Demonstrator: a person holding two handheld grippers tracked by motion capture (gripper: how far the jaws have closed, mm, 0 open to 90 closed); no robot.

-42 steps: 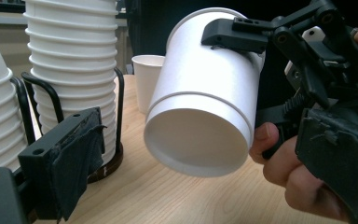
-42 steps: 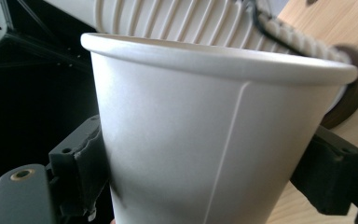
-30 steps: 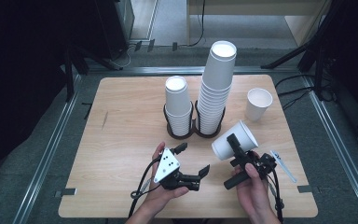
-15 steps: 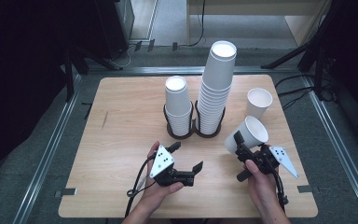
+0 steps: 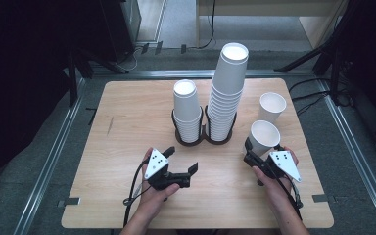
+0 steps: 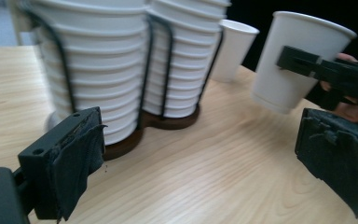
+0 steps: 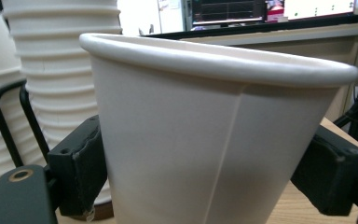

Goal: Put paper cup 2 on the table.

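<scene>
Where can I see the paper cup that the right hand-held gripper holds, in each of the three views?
High view: the held paper cup is at right of centre, just in front of the lone cup on the table.
Left gripper view: upper right, clamped by the right hand-held gripper.
Right gripper view: centre, between the two jaws.
Shared landmark: the tall cup stack in its wire holder.

Matt white paper on the held cup [image 7: 214, 144], seam showing; pale, smooth-grained wood across the tabletop [image 5: 127, 117]; thin black wire round the cup holder [image 6: 168, 60]; frayed dark cloth on the left gripper's pads [image 6: 81, 163].
</scene>
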